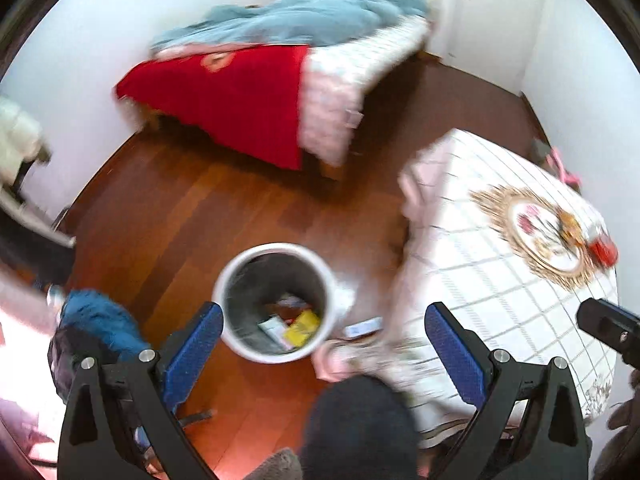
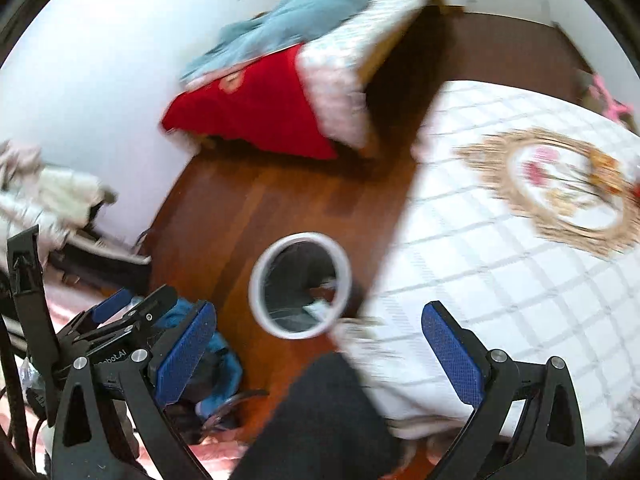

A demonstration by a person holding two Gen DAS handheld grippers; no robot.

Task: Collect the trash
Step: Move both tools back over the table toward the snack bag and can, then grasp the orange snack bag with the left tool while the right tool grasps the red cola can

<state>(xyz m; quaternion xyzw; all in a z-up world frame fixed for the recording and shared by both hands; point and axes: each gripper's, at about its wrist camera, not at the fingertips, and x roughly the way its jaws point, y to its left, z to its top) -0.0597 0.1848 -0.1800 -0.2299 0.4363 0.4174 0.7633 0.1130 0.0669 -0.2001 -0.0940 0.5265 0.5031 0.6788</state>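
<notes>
Both claws, left claw (image 1: pixel 324 344) and right claw (image 2: pixel 318 346), are held apart, empty. White round plastic bin (image 1: pixel 276 300), wrappers inside, is stood on wooden floor (image 1: pixel 224 200) left of checked-cloth surface (image 1: pixel 500 280), within drop reach.

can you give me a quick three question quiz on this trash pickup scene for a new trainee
1. True or false: the round white trash bin on the wooden floor already holds items.
2. Multiple choice: the red object near the edge of the checked white tablecloth lies: A) inside the bin, B) beside the gold-framed floral design, C) on the red blanket.
3. Short answer: are the jaws of the left gripper and right gripper open or shut?

Key:
1. True; a yellow packet and pale wrappers lie at the bottom.
2. B.
3. Both open, holding nothing.
</notes>
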